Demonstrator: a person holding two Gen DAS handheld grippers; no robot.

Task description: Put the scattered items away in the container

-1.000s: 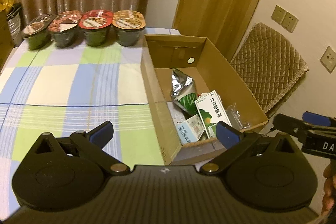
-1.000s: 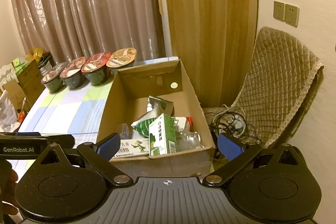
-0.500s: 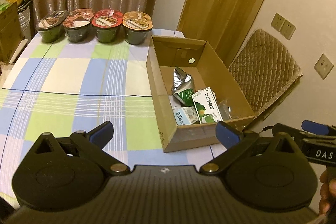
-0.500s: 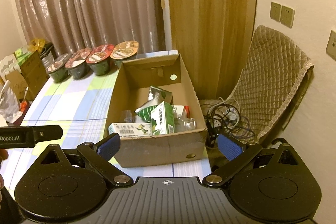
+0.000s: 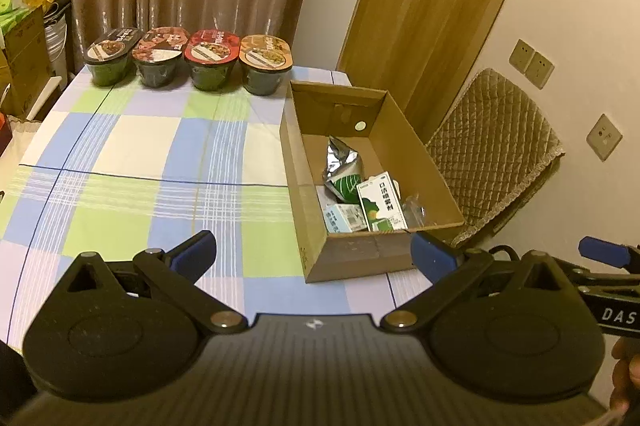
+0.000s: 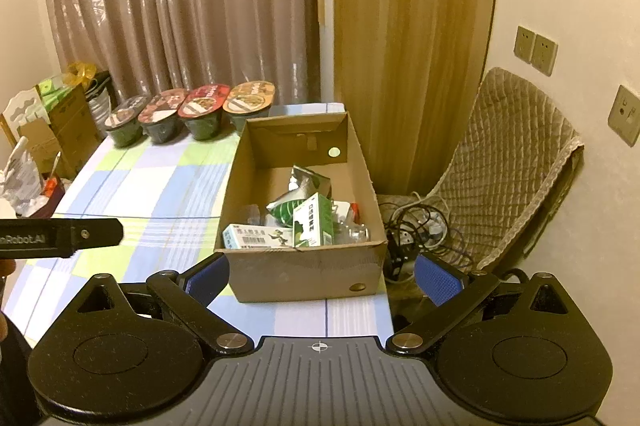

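The cardboard box [image 5: 372,186] sits open-topped on the checked worktop [image 5: 132,162], at about 1 o'clock from the left tool [image 5: 314,254] and at 12 o'clock from the right tool [image 6: 322,276]. Its contents are gathered in the near half. A silver and green foil pouch [image 5: 340,170] leans near the middle. A green and white carton [image 6: 313,220] stands upright just in front of it. A flat white and blue medicine box [image 6: 256,237] lies against the near wall, at 9 o'clock from the carton. Some clear plastic packaging [image 6: 354,232] sits at 3 o'clock from the carton, with a bit of red behind it; what these are cannot be made out. The far half of the box floor is bare cardboard.

Along the far edge of the worktop, at 11 o'clock from the box, four lidded food bowls [image 5: 188,60] stand in a row, side by side.

Both tools have their fingers spread wide apart and grip nothing. The left tool hangs above the near part of the worktop. The right tool hangs above the near right corner of the worktop. In the left view the right tool is cut off at the 3 o'clock edge; in the right view only the left tool's side bar shows at 9 o'clock.

Beyond the box, a quilted chair [image 6: 508,162] stands by the wall with a tangle of cables [image 6: 416,222] below it.
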